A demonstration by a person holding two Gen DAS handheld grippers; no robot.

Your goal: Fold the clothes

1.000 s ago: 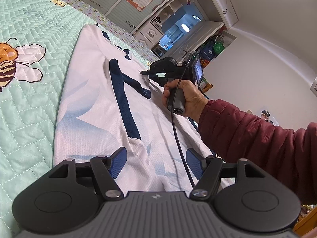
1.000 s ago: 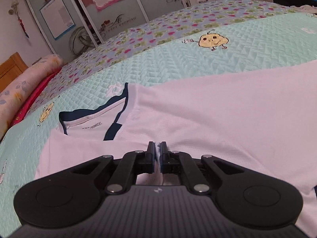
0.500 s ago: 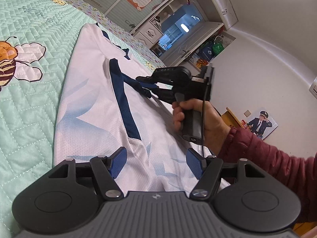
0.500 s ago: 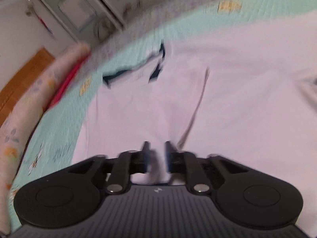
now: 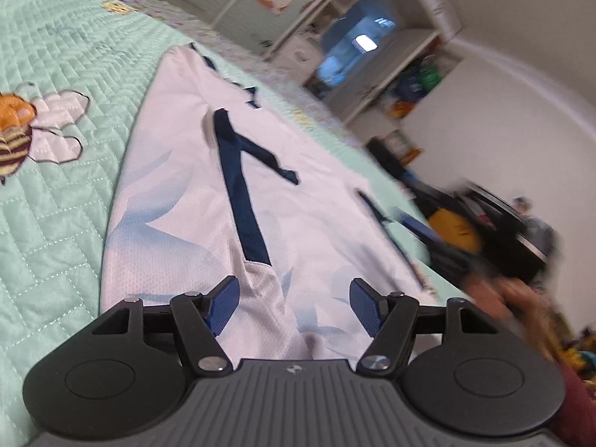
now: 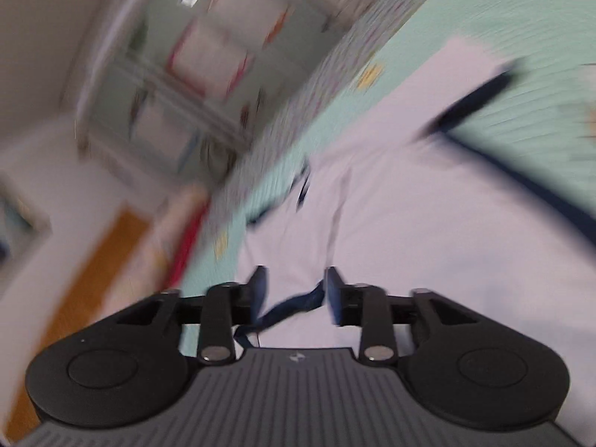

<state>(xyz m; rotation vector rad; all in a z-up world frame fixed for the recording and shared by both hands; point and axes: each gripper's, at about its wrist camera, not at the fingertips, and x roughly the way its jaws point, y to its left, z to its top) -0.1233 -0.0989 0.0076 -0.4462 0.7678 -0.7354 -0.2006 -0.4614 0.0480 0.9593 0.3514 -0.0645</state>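
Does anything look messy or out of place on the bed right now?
Only the white shirt: it lies partly folded on the green quilt, with one navy-trimmed flap turned over its middle and small wrinkles near the hem. Nothing spilled or damaged; the right view is too blurred to check.

White mesh-knit jersey [image 5: 178, 201]: pale blue swirl shading across the body; navy-blue band [image 5: 242, 201] running from 12 toward 6 o'clock, a second navy strip branching toward 3.

Mint-green quilted bedspread [image 5: 56, 223]: stitched zigzag/herringbone pattern; at 9 o'clock an embroidered bee [image 5: 18, 130], orange head, brown-and-yellow striped body, white wings outlined dark. Far border of the bedspread is lilac with small multicoloured print.

Left hand-held gripper [image 5: 292, 307]: black frame, grey ribbed body, blue textured finger pads [image 5: 223, 305].

Right hand-held gripper [image 6: 294, 290]: black, grey ribbed body; view blurred.

Dark red sleeve [image 5: 575, 406] at 4 o'clock.
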